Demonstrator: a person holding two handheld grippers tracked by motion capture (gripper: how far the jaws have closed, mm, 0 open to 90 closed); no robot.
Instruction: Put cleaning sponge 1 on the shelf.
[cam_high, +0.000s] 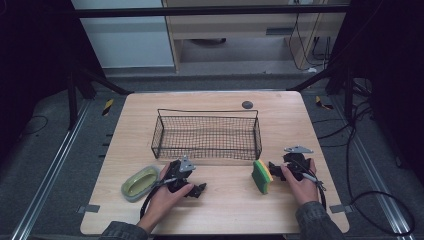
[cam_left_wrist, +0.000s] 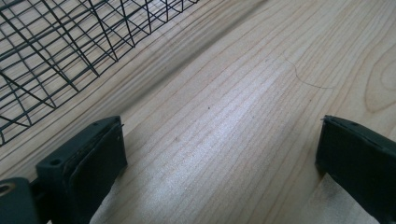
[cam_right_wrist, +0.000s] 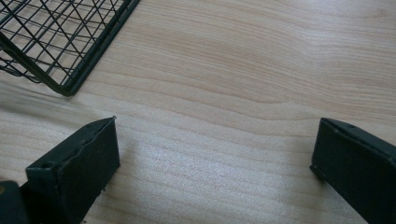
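Resting on the pale wooden tabletop (cam_high: 225, 200), left tool (cam_high: 200, 190) and right tool (cam_high: 272, 167) both gape empty, probably ready; the yellow-green sponge (cam_high: 261, 176) stands just beside the right tool.

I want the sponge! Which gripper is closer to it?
Right. The right gripper sits just beside the sponge, on its right. The left gripper is farther off, to the sponge's left.

A black wire basket (cam_high: 206, 134) sits at the middle of the wooden table (cam_high: 225, 205), long side across, open top up, apparently empty. Near and right of it a sponge (cam_high: 262, 176), yellow with a green scouring face, stands on edge. Near and left lies a pale green oval dish (cam_high: 140, 182), perhaps a soap tray, flat on the wood.
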